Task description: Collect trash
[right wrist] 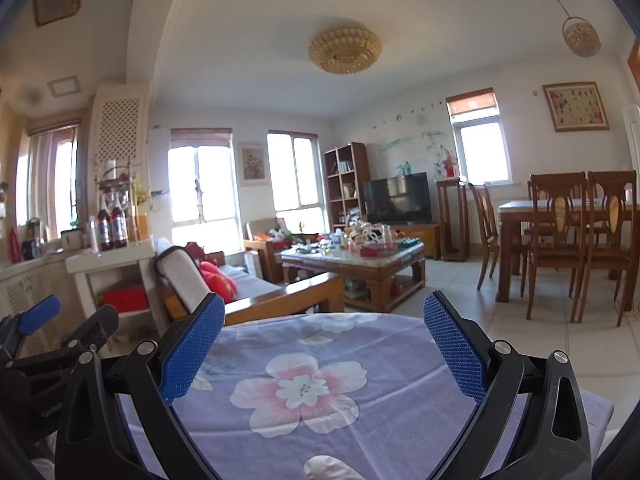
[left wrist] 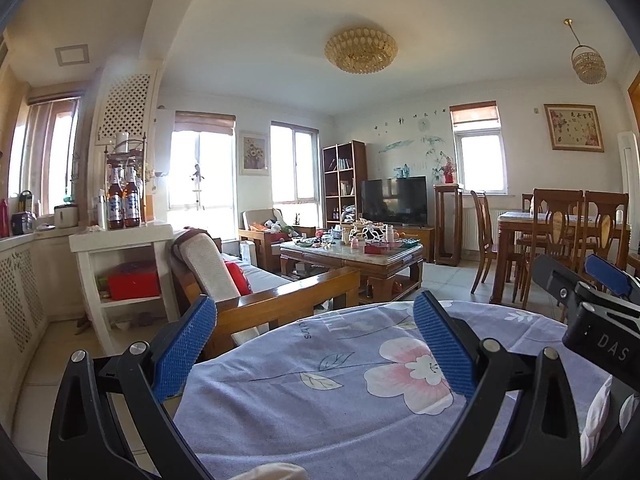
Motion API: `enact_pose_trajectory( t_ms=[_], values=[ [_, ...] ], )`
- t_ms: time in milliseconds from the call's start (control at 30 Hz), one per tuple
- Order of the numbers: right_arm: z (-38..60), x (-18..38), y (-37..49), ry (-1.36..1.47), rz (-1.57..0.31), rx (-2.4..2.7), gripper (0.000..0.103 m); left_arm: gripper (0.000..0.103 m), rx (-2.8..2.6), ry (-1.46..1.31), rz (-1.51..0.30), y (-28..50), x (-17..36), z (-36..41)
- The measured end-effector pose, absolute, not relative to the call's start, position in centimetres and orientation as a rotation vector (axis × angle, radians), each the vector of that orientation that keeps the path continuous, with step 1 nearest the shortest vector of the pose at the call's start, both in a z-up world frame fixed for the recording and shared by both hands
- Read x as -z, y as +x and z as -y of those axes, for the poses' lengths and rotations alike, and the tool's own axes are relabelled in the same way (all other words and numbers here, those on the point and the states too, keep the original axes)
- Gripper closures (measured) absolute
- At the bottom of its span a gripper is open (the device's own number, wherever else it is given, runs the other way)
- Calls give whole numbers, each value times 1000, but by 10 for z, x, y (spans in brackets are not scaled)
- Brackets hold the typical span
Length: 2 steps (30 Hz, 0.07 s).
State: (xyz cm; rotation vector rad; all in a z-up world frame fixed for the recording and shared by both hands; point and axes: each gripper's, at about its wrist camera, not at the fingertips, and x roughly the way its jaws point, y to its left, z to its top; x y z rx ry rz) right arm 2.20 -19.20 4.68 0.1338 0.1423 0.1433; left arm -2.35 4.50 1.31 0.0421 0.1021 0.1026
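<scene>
I hold both grippers side by side above a floral cloth [left wrist: 340,392] in the near field. The left gripper [left wrist: 316,344] stands released, fingers spread wide, nothing between them. The right gripper [right wrist: 324,346] is likewise released and empty. The trash I can make out lies on the cluttered coffee table [right wrist: 356,258], far centre, well apart from both grippers; individual items are too small to identify.

matt floral cloth [left wrist: 360,400], glossy wooden sofa arm [left wrist: 296,300], textured tool pads [right wrist: 192,352]
</scene>
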Motion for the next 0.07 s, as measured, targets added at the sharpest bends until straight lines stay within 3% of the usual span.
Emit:
enact_pose_trajectory(
  t_ms=[67],
  values=[
    [193, -47, 22, 134, -141, -144, 5, 5, -104, 39, -103, -24, -13, -46]
  ],
)
